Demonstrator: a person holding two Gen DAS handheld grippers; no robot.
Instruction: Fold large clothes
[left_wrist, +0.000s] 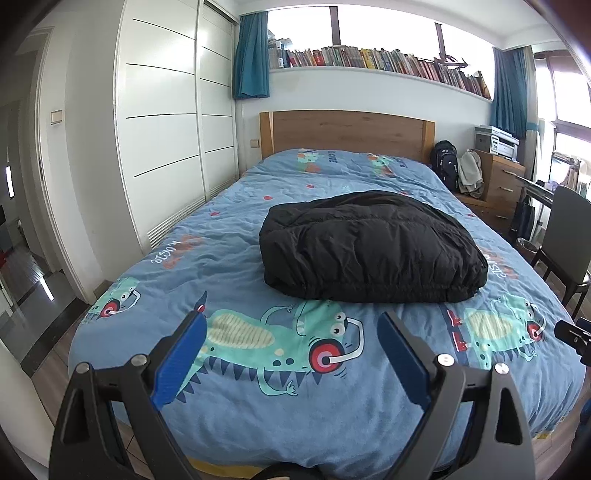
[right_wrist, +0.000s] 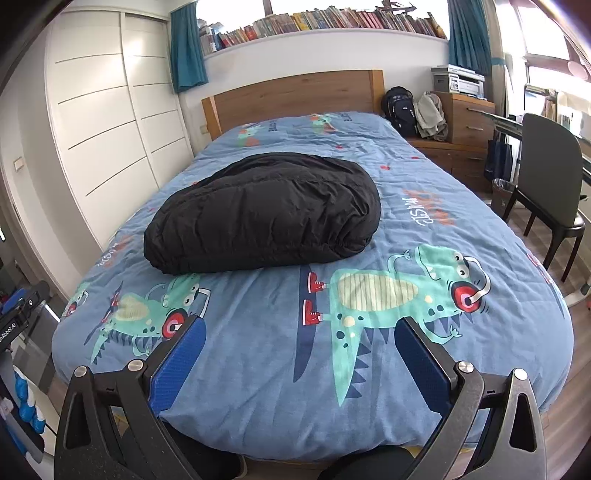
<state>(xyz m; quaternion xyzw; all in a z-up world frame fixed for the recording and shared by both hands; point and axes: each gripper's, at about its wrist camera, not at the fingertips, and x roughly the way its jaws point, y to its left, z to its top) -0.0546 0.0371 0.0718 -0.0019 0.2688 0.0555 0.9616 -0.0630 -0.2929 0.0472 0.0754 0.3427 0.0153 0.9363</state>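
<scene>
At the foot of the bed (left_wrist: 229, 258), both tools hover above the dinosaur-print quilt (right_wrist: 258, 350), touching nothing. Left gripper (left_wrist: 291, 332): jaws released, spread wide, empty. Right gripper (right_wrist: 299, 339): likewise released and empty. Beyond them, at 12 o'clock from the left tool and 11 o'clock from the right, lies the black padded coat (left_wrist: 369, 247), already a compact bundle at mid-bed. Judged step: folding appears complete or at its last tuck. Any next move calls for reaching forward to the near hem and pinching it evenly. Headboard (left_wrist: 347, 133) lies farthest.
</scene>
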